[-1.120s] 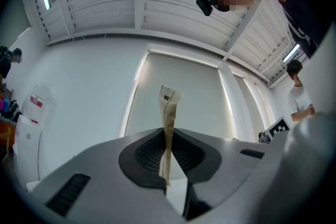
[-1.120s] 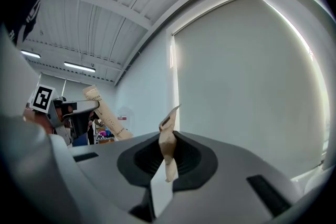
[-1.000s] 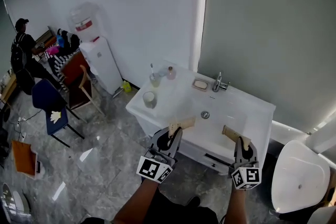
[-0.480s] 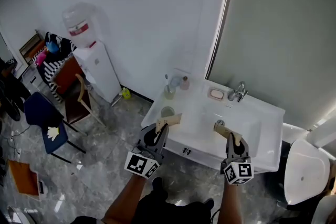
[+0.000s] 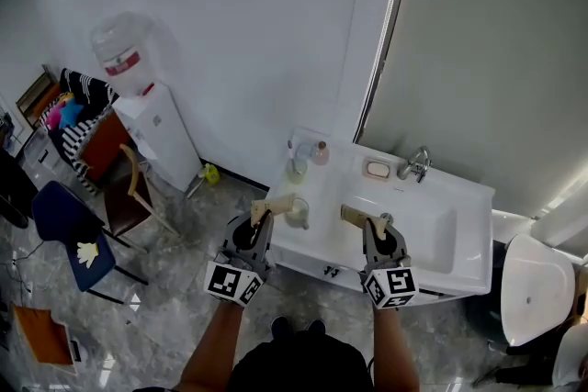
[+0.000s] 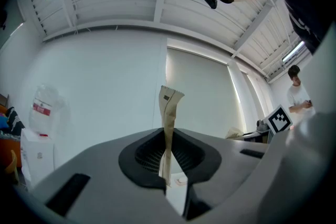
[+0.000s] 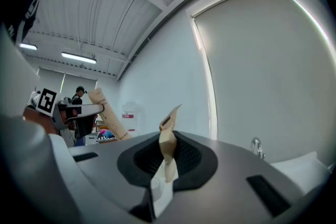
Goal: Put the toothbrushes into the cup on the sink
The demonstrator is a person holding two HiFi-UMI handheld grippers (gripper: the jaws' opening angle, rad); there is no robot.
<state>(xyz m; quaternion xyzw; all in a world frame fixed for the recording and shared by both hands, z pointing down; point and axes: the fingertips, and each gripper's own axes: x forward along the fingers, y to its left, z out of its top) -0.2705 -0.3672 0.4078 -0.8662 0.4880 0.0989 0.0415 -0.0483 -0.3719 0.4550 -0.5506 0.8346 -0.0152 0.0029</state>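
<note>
Toothbrushes in tan paper wrappers, one in each claw! The left gripper [image 5: 261,220] has its jaws squeezed tight on the left toothbrush [image 5: 274,205], and the right gripper [image 5: 371,230] is clamped just as hard on the right toothbrush [image 5: 356,216]. Both wrappers poke out past the jaws. From the head view, both grippers sit at the front edge of the white sink [image 5: 432,239]. The cup [image 5: 297,214] stands at the sink's front left corner, just beside the left wrapper's tip. Faucet [image 5: 415,165] and soap dish [image 5: 377,168] line the back.
</note>
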